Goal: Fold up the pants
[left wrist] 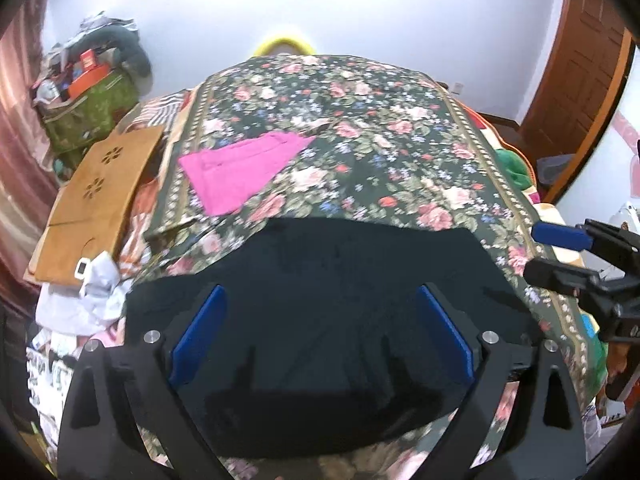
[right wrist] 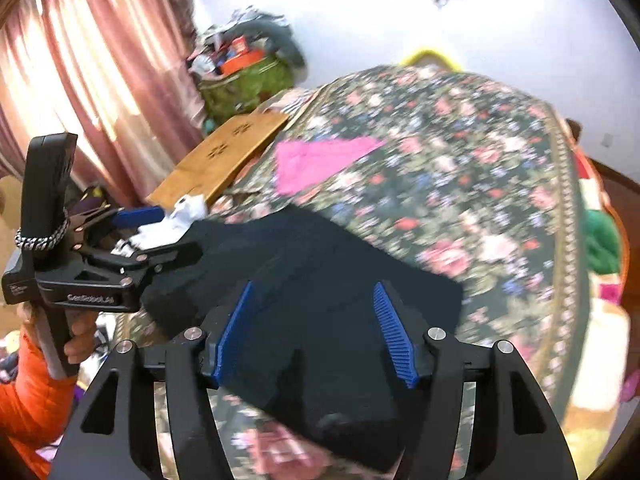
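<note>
1. The black pants point(left wrist: 320, 320) lie folded into a flat, roughly rectangular dark pad at the near edge of the bed, on the floral bedspread point(left wrist: 380, 140); the cloth looks soft and matte, with faint creases across its top
2. In the right wrist view the pants point(right wrist: 320, 280) show a straight far edge and a squared corner toward the bed's right side
3. The left gripper point(left wrist: 320, 336) hangs over the pants with its jaws spread wide; its ribbed blue pads point(left wrist: 198, 336) stand on either side of the dark cloth and grip nothing
4. The right gripper point(right wrist: 316, 332) is also above the pants, jaws about half open, nothing clamped between the blue ridged pads point(right wrist: 236, 332); whether the tips brush the cloth I cannot tell
5. A hand point(right wrist: 78, 336) in an orange puffy sleeve point(right wrist: 32, 392) grips the left gripper's handle, seen at the left of the right wrist view
6. The bedspread is dark green, printed with pink and cream roses and a patterned border strip along its sides
7. A folded pink garment point(left wrist: 240, 168), flat and trapezoid in outline, lies farther up near the bed's left edge, well apart from the pants
8. A wooden board point(left wrist: 96, 196) with flower-shaped cut-outs rests off the bed's left edge, with crumpled white cloth point(left wrist: 96, 284) just below it
9. Pink curtains point(right wrist: 80, 80) hang in folds at the left
</note>
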Motion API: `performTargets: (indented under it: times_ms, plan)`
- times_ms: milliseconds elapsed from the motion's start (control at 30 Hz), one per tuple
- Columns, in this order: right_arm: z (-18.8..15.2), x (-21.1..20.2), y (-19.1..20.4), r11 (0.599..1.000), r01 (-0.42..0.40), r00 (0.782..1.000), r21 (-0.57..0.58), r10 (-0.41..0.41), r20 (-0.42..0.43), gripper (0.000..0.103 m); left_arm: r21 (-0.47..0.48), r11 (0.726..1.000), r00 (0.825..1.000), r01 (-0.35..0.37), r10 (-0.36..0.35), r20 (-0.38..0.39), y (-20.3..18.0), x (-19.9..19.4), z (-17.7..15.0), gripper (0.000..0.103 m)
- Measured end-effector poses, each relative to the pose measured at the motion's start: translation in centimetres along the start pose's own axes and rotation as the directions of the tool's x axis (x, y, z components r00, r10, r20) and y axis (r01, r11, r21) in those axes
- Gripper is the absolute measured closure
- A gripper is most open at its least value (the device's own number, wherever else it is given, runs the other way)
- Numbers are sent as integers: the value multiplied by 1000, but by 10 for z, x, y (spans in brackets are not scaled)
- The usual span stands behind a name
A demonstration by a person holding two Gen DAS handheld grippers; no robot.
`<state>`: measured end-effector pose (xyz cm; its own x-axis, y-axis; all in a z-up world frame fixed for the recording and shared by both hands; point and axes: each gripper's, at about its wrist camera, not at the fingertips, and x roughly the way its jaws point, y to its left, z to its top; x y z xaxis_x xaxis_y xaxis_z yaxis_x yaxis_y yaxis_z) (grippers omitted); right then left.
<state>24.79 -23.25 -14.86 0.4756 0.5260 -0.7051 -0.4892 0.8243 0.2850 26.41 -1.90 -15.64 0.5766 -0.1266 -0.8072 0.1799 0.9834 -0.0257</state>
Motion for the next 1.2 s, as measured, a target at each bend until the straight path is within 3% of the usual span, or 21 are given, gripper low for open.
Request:
performTargets:
  times_ms: [167, 400, 667, 833, 1200]
  plan:
    - [5, 7, -30, 999, 24, 1000, 36, -24, 9, 45, 37, 999, 1000, 24, -23, -20, -22, 22, 19, 6]
    - [-11, 51, -60, 996, 26, 994, 80, -17, -112, 45, 89, 996, 991, 31, -19, -130, -42, 74, 21, 6]
    - [-43, 84, -74, 990, 18, 974, 142, 14, -224, 45, 87, 995, 956, 56, -28, -294, -42, 127, -10, 4]
    - [-56, 68, -64, 996, 51, 978, 72, -35, -208, 45, 60, 996, 960, 58, -39, -279, -31, 121, -19, 0]
    - [-79, 34, -63, 985, 93, 977, 147, -62, -203, 44, 66, 998, 980, -16, 28, -197, -20, 87, -42, 0]
